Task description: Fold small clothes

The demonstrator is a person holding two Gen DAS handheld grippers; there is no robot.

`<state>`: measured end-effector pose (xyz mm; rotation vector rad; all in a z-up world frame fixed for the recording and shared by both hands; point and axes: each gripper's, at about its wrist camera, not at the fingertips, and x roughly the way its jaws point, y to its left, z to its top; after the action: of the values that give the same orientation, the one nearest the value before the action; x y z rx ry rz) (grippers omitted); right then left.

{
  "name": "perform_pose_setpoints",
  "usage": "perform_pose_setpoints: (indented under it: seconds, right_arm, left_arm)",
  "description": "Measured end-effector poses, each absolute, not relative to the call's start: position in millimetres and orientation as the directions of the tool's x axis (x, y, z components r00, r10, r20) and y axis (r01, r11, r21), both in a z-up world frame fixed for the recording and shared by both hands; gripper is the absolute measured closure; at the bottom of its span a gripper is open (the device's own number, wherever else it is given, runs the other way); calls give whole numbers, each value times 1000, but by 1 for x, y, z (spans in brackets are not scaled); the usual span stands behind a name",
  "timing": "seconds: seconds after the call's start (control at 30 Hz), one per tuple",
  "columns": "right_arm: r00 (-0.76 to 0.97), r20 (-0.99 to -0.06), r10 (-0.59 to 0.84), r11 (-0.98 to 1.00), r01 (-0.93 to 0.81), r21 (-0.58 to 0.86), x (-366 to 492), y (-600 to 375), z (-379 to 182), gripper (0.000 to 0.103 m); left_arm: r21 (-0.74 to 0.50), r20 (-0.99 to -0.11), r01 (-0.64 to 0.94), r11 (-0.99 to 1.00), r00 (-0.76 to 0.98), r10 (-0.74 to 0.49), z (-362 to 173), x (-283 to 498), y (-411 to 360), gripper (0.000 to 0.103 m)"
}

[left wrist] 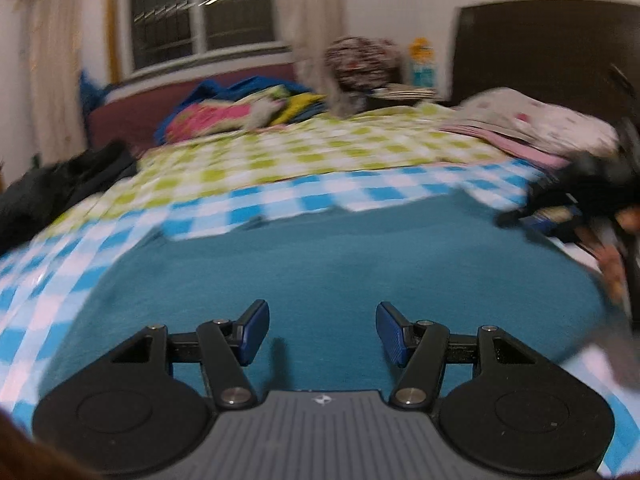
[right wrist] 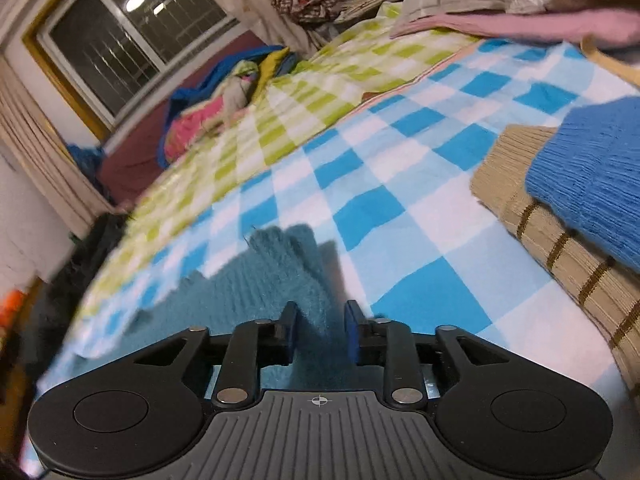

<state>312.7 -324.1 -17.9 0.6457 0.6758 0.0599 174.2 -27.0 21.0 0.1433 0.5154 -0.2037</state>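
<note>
Left gripper (left wrist: 320, 330): black linkage arms, ribbed blue pads, jaws standing well apart with nothing between them; it hovers over the teal knit garment (left wrist: 340, 252), a fuzzy, soft-napped cloth spread flat on the bed.

Right gripper (right wrist: 320, 330): same build, jaws drawn narrow around a raised fold of the teal knit garment (right wrist: 280, 280); whether the pads press on the fold cannot be told. The fold rises as a ridge, its ribbed edge ending on the sheet.

Blue-and-white checked sheet (right wrist: 400, 168): smooth woven cotton, lying under the garment.

Green-and-white checked sheet (left wrist: 320, 144): just beyond, same weave.

Folded stack (right wrist: 560, 216): beige ribbed knit with brown stripes, a blue ribbed knit (right wrist: 592, 184) on top, right of the right gripper.

Pillow (left wrist: 540, 120): pale, spotted, on pink cloth.

Window (left wrist: 204, 12): dark panes, cream curtains.
</note>
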Motion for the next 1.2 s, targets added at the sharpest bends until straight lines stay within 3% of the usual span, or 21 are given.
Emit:
perform_pose_setpoints:
  seconds: [0.1,0.17,0.33,0.43,0.6,0.87,0.93,1.0,1.07,1.2]
  right_arm:
    - [793,-542,277,789,133,599,299,-337,-14,69]
    - [791,-536,294,787,117,606,290,-344,-12,60]
    - [781,-518,348,750,101,654,289,-360,-5,58]
    - [762,-522,382,740,86,667,291,-362,-5,51]
    - [739,-533,412,726,87,682,292,-362,-13,50]
    - [714,-546,438,717,89,691,295,-358,-23,47]
    - [709,-556,434,723,94,685,296,-358,-26,45]
    - [705,-561,434,723,99,683,296,-358,-28,43]
    - [701,-556,447,714,95,694,297,-358,-31,42]
    - [682,-534,499,681,72,728,299,-356,-35,35]
  left_arm:
    - [130,-488,305,944,848,-207,21,156,-52,40]
    - [156,-491,357,921,837,-241,19,145,-68,39]
    - [309,-485,443,842,835,-261,2,119,-116,38]
    - [389,-494,481,786,829,-263,-14,112,-142,36]
    - [520,-440,442,731,872,-215,-33,115,-167,35]
    - [554,-402,410,725,894,-199,-33,130,-183,31]
    - [556,-393,411,722,896,-207,-33,130,-184,37]
    - [514,-405,432,741,884,-235,-27,130,-180,54]
    - [454,-415,443,773,873,-256,-19,130,-171,63]
    - [383,-417,455,804,862,-289,-3,127,-156,72]
